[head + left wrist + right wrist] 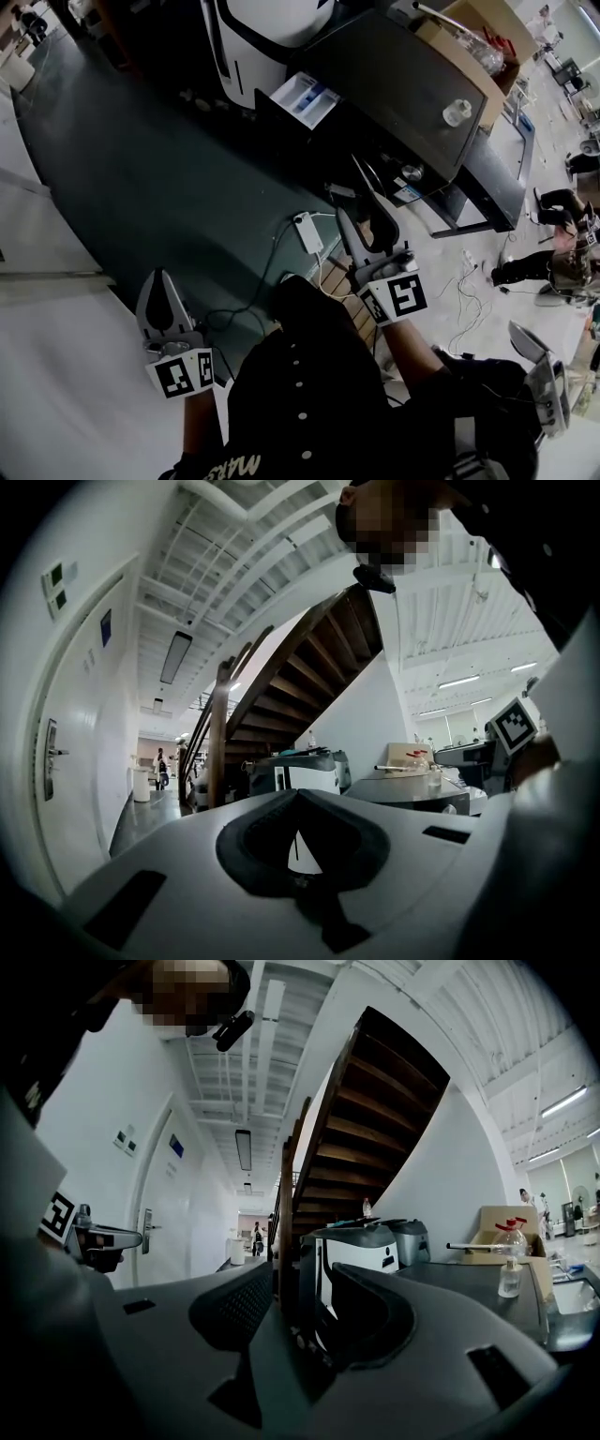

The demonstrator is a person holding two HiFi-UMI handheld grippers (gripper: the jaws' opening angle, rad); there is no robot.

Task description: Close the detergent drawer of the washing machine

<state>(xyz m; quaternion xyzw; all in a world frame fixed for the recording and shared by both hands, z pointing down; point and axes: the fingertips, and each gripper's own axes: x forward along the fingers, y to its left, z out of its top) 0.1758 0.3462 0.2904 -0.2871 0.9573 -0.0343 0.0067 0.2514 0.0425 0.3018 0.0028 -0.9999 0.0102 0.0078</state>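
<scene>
Head view, detergent drawer [305,98] open, jutting leftward

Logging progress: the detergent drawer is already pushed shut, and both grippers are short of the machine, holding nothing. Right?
No: the detergent drawer stands pulled out, as the head view shows. The left gripper and right gripper are short of it, holding nothing.

dark wooden staircase [375,1119] rises beside white wall [445,1185]; dark green floor [141,178].
</scene>
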